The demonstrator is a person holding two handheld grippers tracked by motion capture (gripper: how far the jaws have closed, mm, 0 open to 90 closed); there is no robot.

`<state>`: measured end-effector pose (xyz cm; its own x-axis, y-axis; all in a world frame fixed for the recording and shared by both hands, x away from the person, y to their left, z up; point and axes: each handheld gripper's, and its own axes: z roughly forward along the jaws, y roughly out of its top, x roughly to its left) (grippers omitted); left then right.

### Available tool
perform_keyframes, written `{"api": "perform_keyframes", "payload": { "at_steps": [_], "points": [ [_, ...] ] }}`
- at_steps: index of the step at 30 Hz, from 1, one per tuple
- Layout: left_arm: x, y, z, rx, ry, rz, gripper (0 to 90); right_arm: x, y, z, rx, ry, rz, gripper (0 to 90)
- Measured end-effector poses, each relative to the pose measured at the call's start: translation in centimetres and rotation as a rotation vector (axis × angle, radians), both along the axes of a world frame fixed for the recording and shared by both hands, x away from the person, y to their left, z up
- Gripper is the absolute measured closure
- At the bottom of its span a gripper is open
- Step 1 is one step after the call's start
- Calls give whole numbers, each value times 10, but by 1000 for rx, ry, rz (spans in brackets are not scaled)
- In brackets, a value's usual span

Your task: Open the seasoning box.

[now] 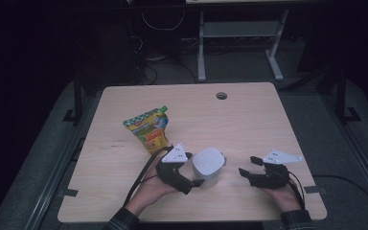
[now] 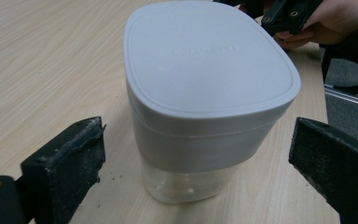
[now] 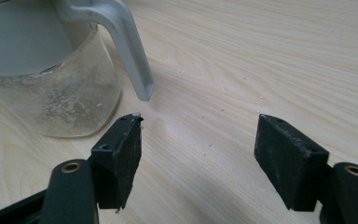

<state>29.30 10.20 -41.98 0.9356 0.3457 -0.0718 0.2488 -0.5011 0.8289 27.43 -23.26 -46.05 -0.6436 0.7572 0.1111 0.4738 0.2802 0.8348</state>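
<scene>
Both claws agape — jug (image 2: 205, 107) base hidden behind left claw (image 1: 197, 181).

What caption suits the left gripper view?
Open left gripper straddling a lidded clear container on the wooden table.

Dim room; grey carpet (image 1: 230, 72); desk frame (image 1: 242, 33)

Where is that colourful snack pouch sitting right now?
In the high view, the snack pouch sits on the table's left half, just beyond the left gripper and the white-lidded container that gripper faces.
</scene>
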Motion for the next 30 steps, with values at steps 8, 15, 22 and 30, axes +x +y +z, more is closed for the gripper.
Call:
{"api": "perform_keyframes", "payload": {
  "at_steps": [8,15,22,30],
  "points": [
    [-1,-3,-2,5,1,-12,132,0,-1,0,2,-1,-1,313],
    [0,-2,-2,0,13,-16,189,0,-1,0,1,-1,-3,313],
    [0,-1,0,-8,26,-13,195,0,0,-1,-7,-1,-2,313],
    [0,-1,2,-16,31,-9,191,0,0,-1,-10,3,-2,313]
  ]
}}
